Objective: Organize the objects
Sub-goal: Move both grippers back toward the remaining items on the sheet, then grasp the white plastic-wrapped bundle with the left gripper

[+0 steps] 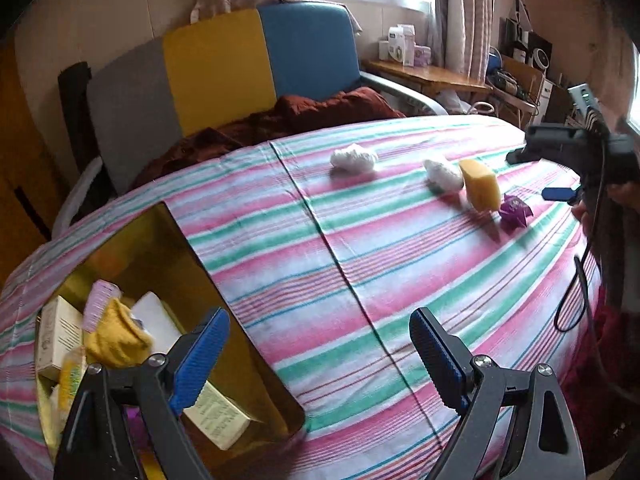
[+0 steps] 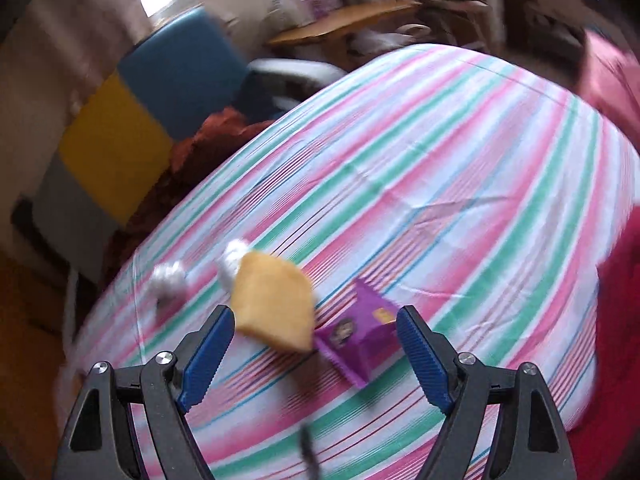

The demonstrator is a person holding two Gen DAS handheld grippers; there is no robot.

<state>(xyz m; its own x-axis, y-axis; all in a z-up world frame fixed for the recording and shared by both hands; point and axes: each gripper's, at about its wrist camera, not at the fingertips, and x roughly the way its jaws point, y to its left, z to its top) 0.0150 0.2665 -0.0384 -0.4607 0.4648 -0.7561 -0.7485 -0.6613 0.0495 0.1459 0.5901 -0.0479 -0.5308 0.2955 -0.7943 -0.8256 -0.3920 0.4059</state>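
Note:
On the striped cloth lie two white crumpled wads, a yellow sponge and a purple packet. A gold box at lower left holds cartons, a yellow cloth and a pink comb. My left gripper is open and empty, over the box's right edge. My right gripper is open; the sponge and purple packet lie just ahead between its fingers, the wads beyond. The right gripper also shows in the left view.
A chair with grey, yellow and blue panels stands behind the table with a rust-red cloth on it. A wooden side table with boxes stands at back right. A black cable hangs at the table's right edge.

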